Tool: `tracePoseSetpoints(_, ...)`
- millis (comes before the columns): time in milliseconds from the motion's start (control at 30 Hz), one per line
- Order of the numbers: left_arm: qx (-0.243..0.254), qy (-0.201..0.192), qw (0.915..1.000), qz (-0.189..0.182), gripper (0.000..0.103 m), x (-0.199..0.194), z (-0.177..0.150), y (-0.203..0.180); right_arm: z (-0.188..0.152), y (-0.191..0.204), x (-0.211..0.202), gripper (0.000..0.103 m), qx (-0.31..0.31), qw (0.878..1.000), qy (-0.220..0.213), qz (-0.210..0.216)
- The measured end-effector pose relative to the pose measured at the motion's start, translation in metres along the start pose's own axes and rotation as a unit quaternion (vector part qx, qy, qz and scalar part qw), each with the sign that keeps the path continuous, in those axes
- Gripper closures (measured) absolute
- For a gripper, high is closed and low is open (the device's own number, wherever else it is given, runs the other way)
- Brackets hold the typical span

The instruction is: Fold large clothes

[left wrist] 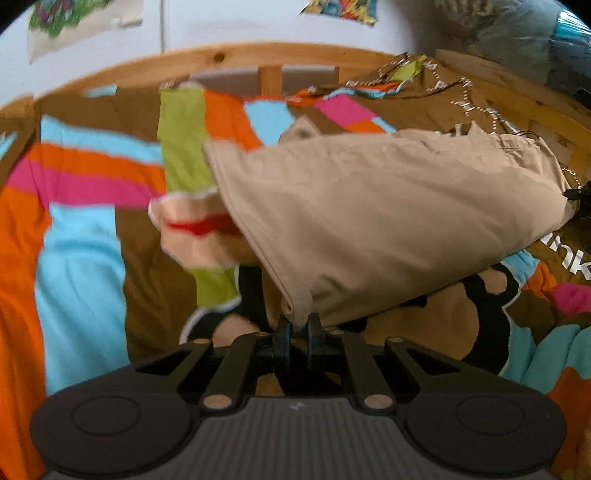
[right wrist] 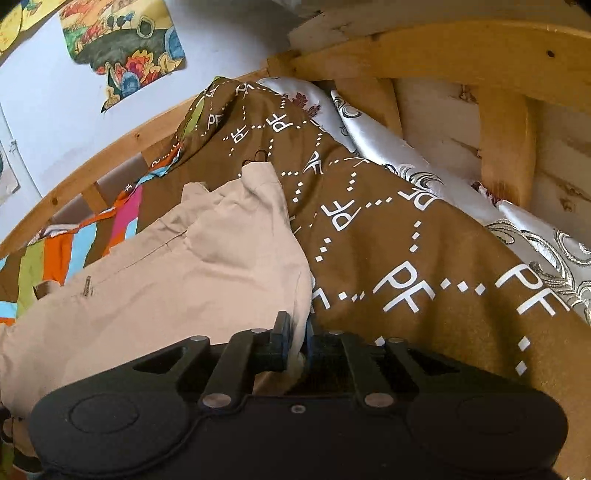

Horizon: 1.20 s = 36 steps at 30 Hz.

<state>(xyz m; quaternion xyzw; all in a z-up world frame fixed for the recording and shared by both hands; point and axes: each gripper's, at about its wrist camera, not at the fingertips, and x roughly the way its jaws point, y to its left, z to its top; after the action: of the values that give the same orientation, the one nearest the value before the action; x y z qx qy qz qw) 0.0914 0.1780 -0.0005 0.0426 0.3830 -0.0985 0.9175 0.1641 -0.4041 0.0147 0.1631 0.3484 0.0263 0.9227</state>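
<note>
The garment [left wrist: 369, 221] is plain beige. The bedspread [left wrist: 81, 229] shows orange, pink, blue, green and brown blocks; its brown part carries white dotted "PF" lettering.

We see a pale blue-white wall [left wrist: 229, 22] at the far side, with colourful paper pictures [right wrist: 125, 44] stuck to it. Below it runs a curved pine bed rail [left wrist: 221, 61] on short wooden posts. A brown bedcover [left wrist: 155, 258] with orange, pink, blue and green stripes spreads across the bed. On the right, a silvery patterned pillow [right wrist: 388, 147] leans against the wooden headboard [right wrist: 461, 62]. Soft daylight fills the room.
</note>
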Motion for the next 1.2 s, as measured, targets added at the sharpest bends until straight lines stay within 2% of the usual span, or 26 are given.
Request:
tracePoseSetpoints(100, -0.044, 0.011, 0.9990, 0.002, 0.093, 0.002, -0.005, 0.004, 0.000, 0.000, -0.002, 0.087, 0.006, 1.000, -0.010, 0.000)
tracePoseSetpoints(133, -0.063, 0.016, 0.9979, 0.003, 0.090, 0.000, -0.004, 0.005, 0.000, 0.001, -0.005, 0.082, 0.003, 1.000, -0.017, -0.003)
tracePoseSetpoints(167, -0.083, 0.023, 0.9962, 0.003, 0.090, -0.004, -0.003, 0.007, 0.000, 0.002, -0.008, 0.073, 0.000, 1.000, -0.024, -0.007)
tracePoseSetpoints(200, -0.099, 0.022, 0.9949, 0.003, 0.084, -0.009, -0.003, 0.008, 0.001, 0.005, -0.011, 0.061, -0.007, 0.999, -0.037, -0.013)
tracePoseSetpoints(233, -0.116, 0.017, 0.9931, 0.001, 0.074, -0.016, -0.004, 0.009, 0.001, 0.009, -0.016, 0.054, -0.019, 0.998, -0.054, -0.020)
tracePoseSetpoints(267, -0.132, 0.007, 0.9912, -0.003, 0.067, -0.023, -0.003, 0.010, 0.001, 0.014, -0.020, 0.043, -0.035, 0.996, -0.072, -0.026)
tracePoseSetpoints(300, -0.151, -0.013, 0.9885, -0.007, 0.050, -0.032, -0.002, 0.011, 0.000, 0.021, -0.025, 0.036, -0.061, 0.993, -0.098, -0.032)
tracePoseSetpoints(333, -0.164, -0.037, 0.9857, -0.007, 0.037, -0.040, -0.001, 0.009, -0.003, 0.030, -0.029, 0.036, -0.091, 0.987, -0.124, -0.037)
tracePoseSetpoints(400, -0.168, -0.078, 0.9827, -0.004, 0.031, -0.048, 0.008, 0.003, -0.007, 0.049, -0.032, 0.035, -0.142, 0.977, -0.156, -0.032)
tracePoseSetpoints(433, -0.166, -0.092, 0.9818, -0.005, 0.030, -0.046, 0.016, -0.001, -0.010, 0.060, -0.028, 0.035, -0.170, 0.971, -0.167, -0.016)
tracePoseSetpoints(500, -0.162, -0.107, 0.9808, -0.016, 0.028, -0.035, 0.035, -0.010, -0.010, 0.080, -0.015, 0.033, -0.206, 0.965, -0.157, 0.028)
tracePoseSetpoints(533, -0.157, -0.115, 0.9806, -0.022, 0.020, -0.026, 0.046, -0.016, -0.009, 0.091, -0.006, 0.033, -0.212, 0.965, -0.143, 0.051)
tracePoseSetpoints(600, -0.150, -0.126, 0.9803, -0.023, 0.012, -0.006, 0.061, -0.029, -0.008, 0.110, 0.008, 0.031, -0.225, 0.962, -0.135, 0.081)
tracePoseSetpoints(667, -0.136, -0.118, 0.9832, -0.029, 0.012, 0.019, 0.074, -0.042, -0.008, 0.129, 0.025, 0.028, -0.247, 0.955, -0.140, 0.080)
tracePoseSetpoints(733, -0.120, -0.092, 0.9884, -0.011, 0.012, 0.046, 0.080, -0.054, -0.011, 0.136, 0.043, 0.028, -0.258, 0.954, -0.137, 0.062)
tracePoseSetpoints(800, -0.117, -0.058, 0.9914, 0.010, 0.013, 0.066, 0.075, -0.059, -0.016, 0.132, 0.061, 0.031, -0.253, 0.960, -0.120, 0.030)
tracePoseSetpoints(867, -0.114, -0.043, 0.9918, 0.038, 0.013, 0.079, 0.064, -0.059, -0.024, 0.119, 0.078, 0.031, -0.244, 0.966, -0.087, 0.010)
tracePoseSetpoints(933, -0.110, -0.033, 0.9926, 0.040, 0.013, 0.085, 0.057, -0.059, -0.028, 0.110, 0.086, 0.031, -0.233, 0.969, -0.075, 0.019)
tracePoseSetpoints(1067, -0.094, -0.031, 0.9940, 0.047, 0.011, 0.095, 0.047, -0.059, -0.032, 0.108, 0.094, 0.031, -0.235, 0.969, -0.078, 0.017)
tracePoseSetpoints(1200, -0.098, -0.038, 0.9933, 0.048, 0.008, 0.094, 0.046, -0.057, -0.031, 0.106, 0.085, 0.031, -0.221, 0.971, -0.080, 0.032)
